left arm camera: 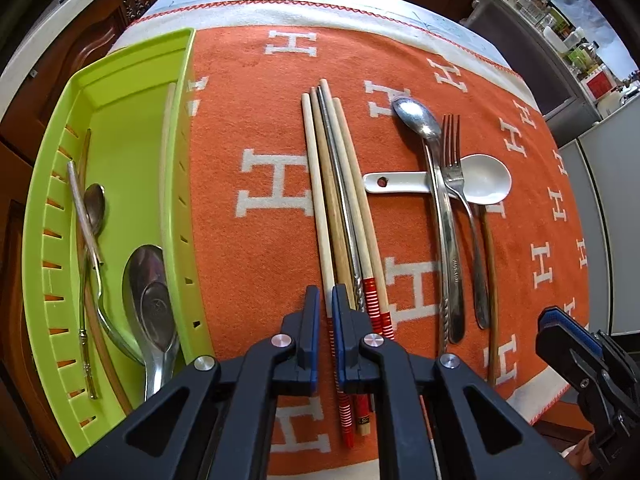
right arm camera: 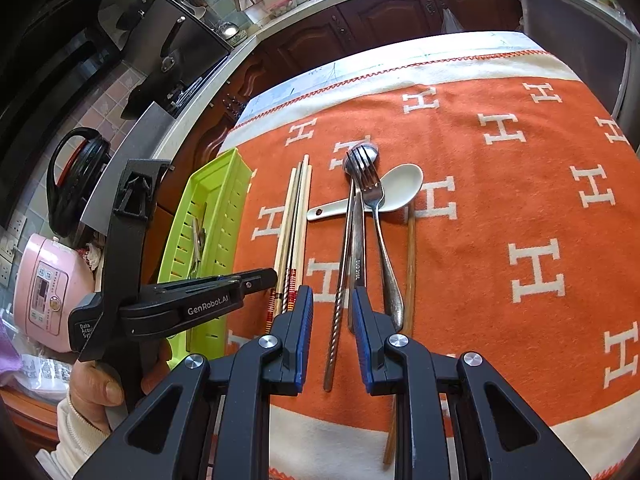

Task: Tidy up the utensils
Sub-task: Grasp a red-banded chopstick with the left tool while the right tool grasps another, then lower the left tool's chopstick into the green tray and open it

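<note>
The left tool (left arm camera: 326,300) is nearly closed, its pads flanking the pale wooden chopstick (left arm camera: 316,196) at the left edge of the chopstick bundle (left arm camera: 340,208); whether they actually pinch it cannot be told. The green tray (left arm camera: 176,184), holding spoons, lies left of the bundle. The right tool (right arm camera: 331,304) is open and empty above the twisted metal chopstick (right arm camera: 338,304), with the steel spoon, fork (right arm camera: 378,216) and white ceramic spoon (right arm camera: 396,188) right of the bundle on the orange blanket (right arm camera: 500,208).

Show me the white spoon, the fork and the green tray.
White spoon (left arm camera: 486,180): left wrist view, on its bowl.
Fork (right arm camera: 374,194): right wrist view, on its neck just below the tines.
Green tray (left arm camera: 176,152): left wrist view, on its right wall.
</note>
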Tool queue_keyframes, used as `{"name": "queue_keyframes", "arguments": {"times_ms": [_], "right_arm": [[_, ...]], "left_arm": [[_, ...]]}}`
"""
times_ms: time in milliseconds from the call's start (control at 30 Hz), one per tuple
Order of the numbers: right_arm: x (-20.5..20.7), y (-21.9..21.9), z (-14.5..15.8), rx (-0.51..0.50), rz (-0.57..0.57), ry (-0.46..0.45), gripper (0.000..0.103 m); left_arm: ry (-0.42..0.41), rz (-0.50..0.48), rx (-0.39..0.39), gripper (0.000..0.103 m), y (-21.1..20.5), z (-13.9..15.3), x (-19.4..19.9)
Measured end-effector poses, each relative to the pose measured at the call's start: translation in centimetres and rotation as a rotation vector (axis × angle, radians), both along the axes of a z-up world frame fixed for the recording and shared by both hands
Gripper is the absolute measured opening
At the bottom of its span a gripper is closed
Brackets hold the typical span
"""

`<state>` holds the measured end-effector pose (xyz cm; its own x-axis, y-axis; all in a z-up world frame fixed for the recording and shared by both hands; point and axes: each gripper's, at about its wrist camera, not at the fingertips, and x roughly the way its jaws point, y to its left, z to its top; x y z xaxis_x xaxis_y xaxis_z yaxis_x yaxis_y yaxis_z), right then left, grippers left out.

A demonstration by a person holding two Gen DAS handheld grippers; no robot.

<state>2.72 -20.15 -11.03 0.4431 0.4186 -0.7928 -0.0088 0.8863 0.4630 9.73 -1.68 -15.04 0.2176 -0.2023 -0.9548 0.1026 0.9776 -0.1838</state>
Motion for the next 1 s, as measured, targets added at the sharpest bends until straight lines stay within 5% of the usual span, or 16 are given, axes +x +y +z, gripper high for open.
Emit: {"name": "queue_keyframes", "arguments": {"times_ms": [433,633,1000], "right_arm": [[0.7,0.6,-0.8,-0.020,0.016,0.021,0.020],[1.5,1.5,-2.1,-0.016,0.038,0.059,0.020],[3.4,4.9,-4.6,-0.003,0.120,0.097,0.020]], "left_arm": [[-0.050,-0.018,0.048,0.006,-1.1,-0.5,0.8],[-0.094,0.005,-0.008,0.003,-0.3,-0.2,0.3],[-0.267,0.045,-0.069,0.003,3.7,7.4,-1.7]]}}
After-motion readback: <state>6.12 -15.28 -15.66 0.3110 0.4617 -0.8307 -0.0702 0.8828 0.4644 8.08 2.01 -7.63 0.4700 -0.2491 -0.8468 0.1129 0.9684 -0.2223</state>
